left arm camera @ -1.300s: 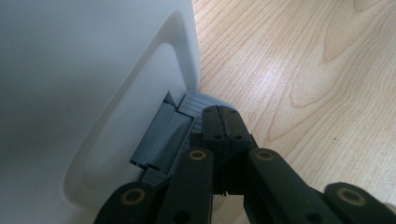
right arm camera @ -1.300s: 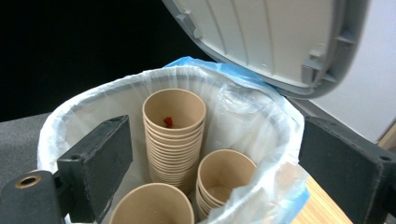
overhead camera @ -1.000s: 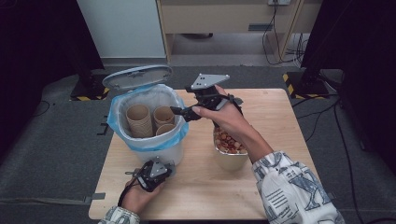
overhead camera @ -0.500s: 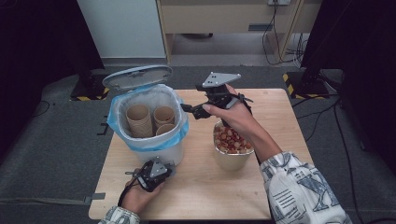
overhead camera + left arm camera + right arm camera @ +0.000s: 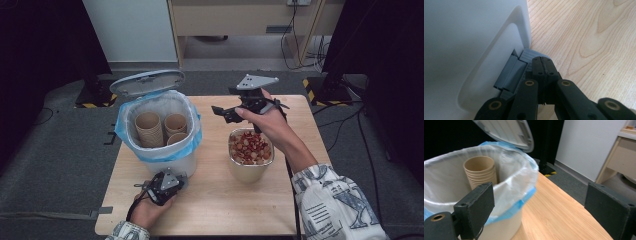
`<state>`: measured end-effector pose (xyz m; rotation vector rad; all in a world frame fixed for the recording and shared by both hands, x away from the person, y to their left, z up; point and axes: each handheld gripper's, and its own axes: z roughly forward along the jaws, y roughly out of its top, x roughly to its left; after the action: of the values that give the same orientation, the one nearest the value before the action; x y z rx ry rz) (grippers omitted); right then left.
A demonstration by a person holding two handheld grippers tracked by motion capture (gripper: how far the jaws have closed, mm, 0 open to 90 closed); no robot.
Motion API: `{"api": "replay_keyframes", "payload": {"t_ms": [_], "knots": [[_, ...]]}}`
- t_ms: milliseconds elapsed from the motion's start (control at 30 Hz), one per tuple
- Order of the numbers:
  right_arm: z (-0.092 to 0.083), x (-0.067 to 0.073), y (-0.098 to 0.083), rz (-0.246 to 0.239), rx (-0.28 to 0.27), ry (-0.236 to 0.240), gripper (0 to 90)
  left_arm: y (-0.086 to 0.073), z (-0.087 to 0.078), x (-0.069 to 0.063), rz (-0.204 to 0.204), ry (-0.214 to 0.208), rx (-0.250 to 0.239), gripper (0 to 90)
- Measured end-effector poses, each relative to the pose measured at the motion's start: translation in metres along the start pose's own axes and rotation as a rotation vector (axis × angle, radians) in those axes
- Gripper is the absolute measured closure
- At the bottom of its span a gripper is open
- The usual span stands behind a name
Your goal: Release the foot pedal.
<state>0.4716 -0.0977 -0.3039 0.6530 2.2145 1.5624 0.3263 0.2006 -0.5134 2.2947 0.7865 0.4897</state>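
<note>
A white pedal bin (image 5: pixel 170 162) with a blue liner (image 5: pixel 192 142) stands on the left of the wooden table (image 5: pixel 220 200), its grey lid (image 5: pixel 146 82) raised. Stacked brown paper cups (image 5: pixel 150 127) stand inside it; in the right gripper view the cups (image 5: pixel 480 171) rise behind the left jaw. My left gripper (image 5: pixel 162 186) is shut at the foot of the bin. In the left gripper view its closed tips (image 5: pixel 543 65) rest on the grey pedal (image 5: pixel 511 75). My right gripper (image 5: pixel 222 114) hovers open and empty between the bin and a metal bowl (image 5: pixel 250 170), pointing at the bin (image 5: pixel 504 230).
The metal bowl holds several red-brown pieces (image 5: pixel 249 147) and stands right of the bin, under my right wrist. Bare table lies at the front and the far right. Dark stands and cables sit on the floor beyond the table.
My right gripper has moved to the right, away from the bin's rim, so the bowl is less covered. The left gripper and the raised lid have stayed put.
</note>
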Motion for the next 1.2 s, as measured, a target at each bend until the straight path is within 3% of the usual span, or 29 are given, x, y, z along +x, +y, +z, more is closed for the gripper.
{"api": "replay_keyframes", "payload": {"t_ms": [267, 500, 567, 667, 800, 933, 1200], "knots": [[-0.019, -0.020, -0.011, 0.032, -0.003, -0.054, 9.5, 0.000, 0.000, 0.000, -0.001, 0.000, -0.001, 89.2], [-0.030, -0.029, -0.015, 0.040, -0.003, -0.080, 9.6, 0.000, 0.000, 0.000, -0.006, -0.006, -0.003, 89.0], [-0.033, -0.031, -0.018, 0.046, -0.001, -0.087, 9.6, 0.000, -0.001, -0.001, -0.016, -0.014, -0.006, 83.2], [-0.039, -0.035, -0.022, 0.049, 0.005, -0.100, 9.6, -0.001, -0.009, -0.004, -0.024, 0.001, -0.009, 66.8], [-0.052, -0.044, -0.029, 0.057, 0.008, -0.128, 9.5, -0.006, -0.027, -0.003, -0.101, -0.030, -0.075, 58.3], [-0.065, -0.053, -0.038, 0.063, 0.024, -0.171, 9.6, -0.010, -0.040, -0.006, -0.138, -0.037, -0.117, 53.6], [-0.082, -0.065, -0.056, 0.081, 0.046, -0.226, 9.4, -0.020, -0.051, -0.001, -0.221, -0.015, -0.126, 41.5]]}}
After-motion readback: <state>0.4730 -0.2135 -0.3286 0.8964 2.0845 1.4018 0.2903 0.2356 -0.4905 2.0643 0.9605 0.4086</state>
